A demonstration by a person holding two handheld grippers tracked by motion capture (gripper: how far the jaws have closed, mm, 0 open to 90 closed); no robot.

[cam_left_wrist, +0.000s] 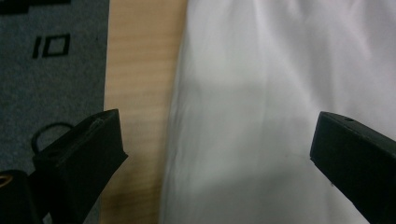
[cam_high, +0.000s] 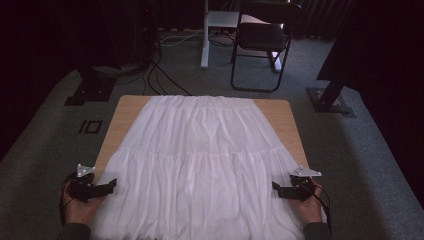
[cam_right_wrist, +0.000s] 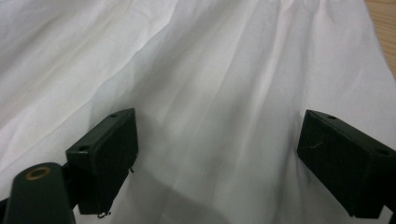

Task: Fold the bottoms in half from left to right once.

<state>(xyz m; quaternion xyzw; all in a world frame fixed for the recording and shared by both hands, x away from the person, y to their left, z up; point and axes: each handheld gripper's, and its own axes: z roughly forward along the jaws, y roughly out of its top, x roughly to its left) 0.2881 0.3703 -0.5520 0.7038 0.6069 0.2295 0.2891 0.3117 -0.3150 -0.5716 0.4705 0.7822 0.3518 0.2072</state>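
Both grippers sit at the table's near edge, jaws spread wide with nothing between them: the left gripper (cam_high: pixel 102 187) at 8 o'clock beside the skirt's hem corner, the right gripper (cam_high: pixel 285 190) at 4 o'clock over its opposite corner. Spread flat, the white skirt (cam_high: pixel 200 160) covers most of the wooden table (cam_high: pixel 125 112), waistband toward 12 o'clock.

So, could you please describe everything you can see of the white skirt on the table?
The white skirt lies spread flat on the wooden table, its gathered waistband at the far edge and its hem toward the person. It looks like thin, soft cloth in three gathered tiers, faintly creased. It widens toward the hem, covering most of the tabletop. Neither open gripper holds it.
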